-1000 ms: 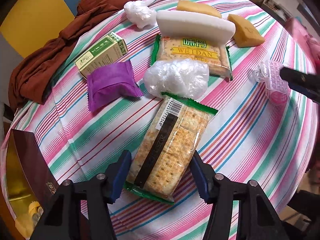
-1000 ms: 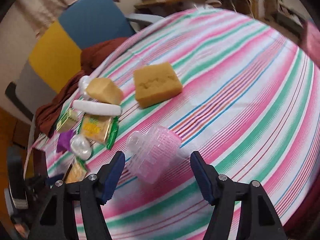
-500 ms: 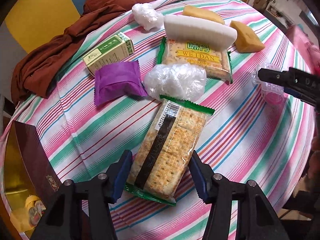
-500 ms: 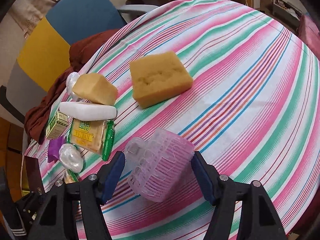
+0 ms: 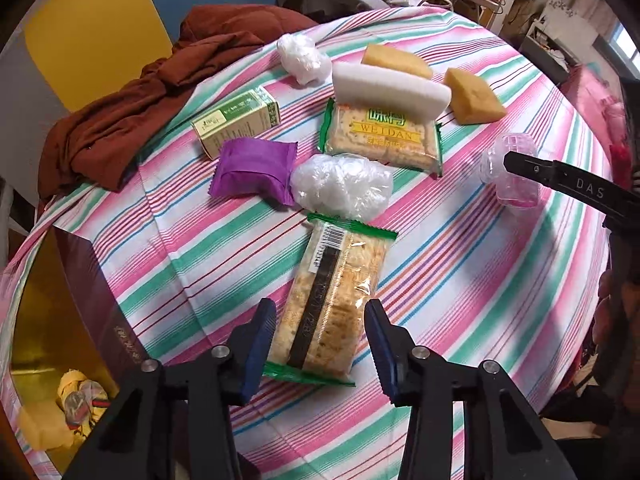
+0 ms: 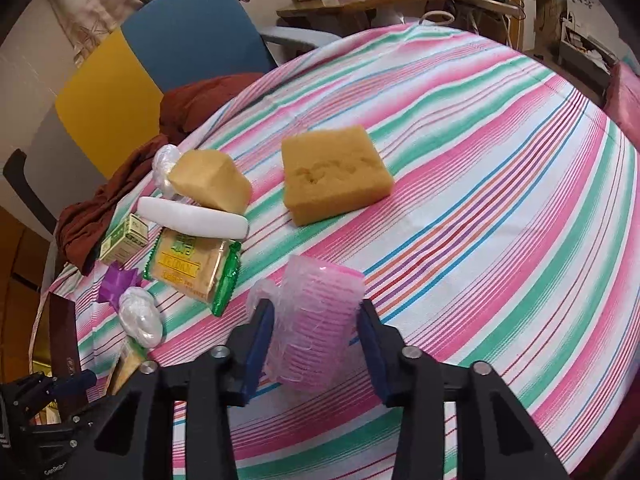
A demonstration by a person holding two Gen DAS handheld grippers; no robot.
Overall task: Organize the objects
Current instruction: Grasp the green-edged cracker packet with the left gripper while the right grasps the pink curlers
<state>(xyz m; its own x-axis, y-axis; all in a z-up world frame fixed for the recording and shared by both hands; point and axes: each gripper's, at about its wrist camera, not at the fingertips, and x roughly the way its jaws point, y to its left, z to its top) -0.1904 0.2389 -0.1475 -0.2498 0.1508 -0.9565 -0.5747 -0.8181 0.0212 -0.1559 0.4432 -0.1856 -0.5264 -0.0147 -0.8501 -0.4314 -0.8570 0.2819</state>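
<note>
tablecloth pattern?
Striped tablecloth: pink, green and white bands with thin blue, orange lines; clearest in right wrist view.

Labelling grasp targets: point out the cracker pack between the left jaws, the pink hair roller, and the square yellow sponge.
cracker pack [image 5: 332, 300]: left wrist view, middle of the clear wrapper beside the dark strip.
pink hair roller [image 6: 316, 320]: right wrist view, ribbed side wall.
square yellow sponge [image 6: 334, 168]: right wrist view, top face.

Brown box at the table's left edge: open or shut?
Open. The brown box shows its gold interior in the left wrist view, with a yellow bundle lying at the bottom.
</note>
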